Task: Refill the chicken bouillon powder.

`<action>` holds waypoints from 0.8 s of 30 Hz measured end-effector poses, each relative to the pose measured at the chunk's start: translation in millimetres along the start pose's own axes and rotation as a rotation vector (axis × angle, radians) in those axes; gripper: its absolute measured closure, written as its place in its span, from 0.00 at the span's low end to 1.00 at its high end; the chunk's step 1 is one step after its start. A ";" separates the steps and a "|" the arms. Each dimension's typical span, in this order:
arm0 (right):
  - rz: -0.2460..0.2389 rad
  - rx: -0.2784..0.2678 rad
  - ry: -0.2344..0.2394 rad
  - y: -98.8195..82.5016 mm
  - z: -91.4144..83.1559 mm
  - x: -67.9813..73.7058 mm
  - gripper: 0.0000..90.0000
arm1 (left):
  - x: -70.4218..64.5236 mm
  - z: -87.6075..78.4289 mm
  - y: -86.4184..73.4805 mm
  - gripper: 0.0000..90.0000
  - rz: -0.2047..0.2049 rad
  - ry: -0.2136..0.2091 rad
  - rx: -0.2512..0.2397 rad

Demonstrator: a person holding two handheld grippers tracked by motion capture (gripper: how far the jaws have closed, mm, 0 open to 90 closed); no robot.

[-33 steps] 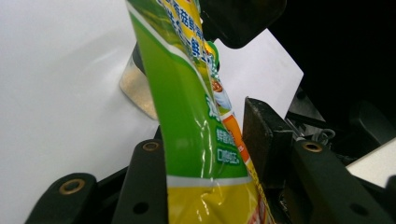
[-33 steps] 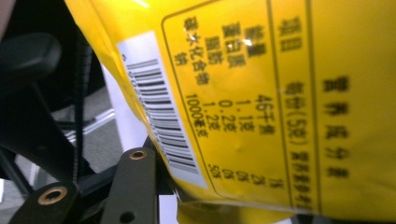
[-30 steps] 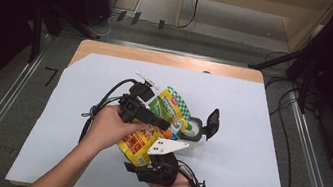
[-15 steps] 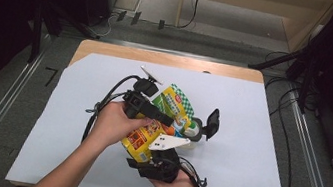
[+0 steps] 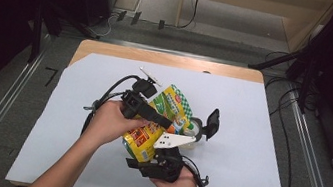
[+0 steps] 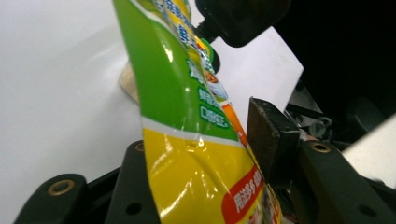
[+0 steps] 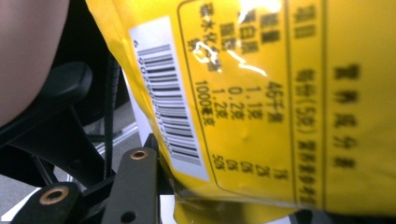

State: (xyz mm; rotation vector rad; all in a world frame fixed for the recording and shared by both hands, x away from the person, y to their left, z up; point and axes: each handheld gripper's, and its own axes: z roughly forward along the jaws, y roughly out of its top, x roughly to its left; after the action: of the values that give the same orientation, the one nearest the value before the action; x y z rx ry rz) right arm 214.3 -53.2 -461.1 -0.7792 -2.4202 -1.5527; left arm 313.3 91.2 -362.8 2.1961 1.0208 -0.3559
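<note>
Little has shifted since the earlier frames: the left hand with its left claw [image 5: 162, 121] sits a touch lower across the pouch [image 5: 157, 122], whose upper end has tipped slightly, and that claw's jaws have just been opening a little with the pouch between them. Seen from the high view, the pouch is a glossy plastic packet, green with a checked band at its far end and yellow with red print at the near end, held slanted above the white sheet covering the counter [image 5: 258, 138]. In the left gripper view the crinkled, shiny film [image 6: 187, 140] rises between the two black jaws; the square, dull rubber pad [image 6: 266, 140] on the right stands just beside the film, and I cannot tell whether it presses on it. The right claw [image 5: 164, 161] comes up from below at the pouch's yellow end, its grey three-cornered plate lying flat over the film. In the right gripper view the yellow back of the pouch [image 7: 261, 116], with a white barcode label and printed rows of text, fills the gap above one black jaw with brass-rimmed holes; whether this claw is clenched on it I cannot tell. A black clip-like piece [image 5: 211, 123] stands on the sheet just right of the pouch.
</note>
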 end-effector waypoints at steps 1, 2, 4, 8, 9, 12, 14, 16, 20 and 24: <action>-0.008 0.006 -0.009 0.4 0.4 0.5 0.66 | -0.5 0.5 0.3 0.68 -0.005 0.007 -0.004; -0.014 0.012 -0.014 0.8 0.8 1.0 0.65 | -0.7 0.7 0.4 0.68 -0.008 0.009 -0.007; -0.014 0.013 -0.021 1.1 1.0 1.3 0.62 | -1.3 0.7 0.2 0.70 -0.016 0.019 -0.018; -0.036 0.027 -0.061 1.6 2.8 2.7 0.59 | -2.6 1.8 0.0 0.70 -0.029 0.041 -0.026; -0.040 0.031 -0.072 1.5 3.5 3.1 0.60 | -3.2 2.6 0.0 0.71 -0.032 0.047 -0.028; -0.045 0.051 -0.102 1.3 5.2 3.5 0.62 | -5.1 4.6 0.3 0.71 -0.035 0.063 -0.021; -0.043 0.060 -0.106 1.1 6.0 3.0 0.63 | -6.1 5.7 0.4 0.71 -0.034 0.069 -0.018; -0.030 0.059 -0.092 1.0 6.2 2.3 0.65 | -6.5 5.8 0.7 0.71 -0.026 0.061 -0.020; -0.014 0.039 -0.069 1.6 3.8 0.8 0.67 | -5.6 2.4 1.2 0.68 -0.025 0.036 -0.035; -0.006 0.018 -0.054 2.6 1.1 0.0 0.67 | -4.5 0.8 1.0 0.66 -0.031 0.020 -0.038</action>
State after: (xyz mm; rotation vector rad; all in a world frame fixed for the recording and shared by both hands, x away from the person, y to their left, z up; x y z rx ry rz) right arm 215.7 -51.4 -459.5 -0.8212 -2.4734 -1.5290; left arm 311.1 87.6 -360.7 2.1558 1.0656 -0.3268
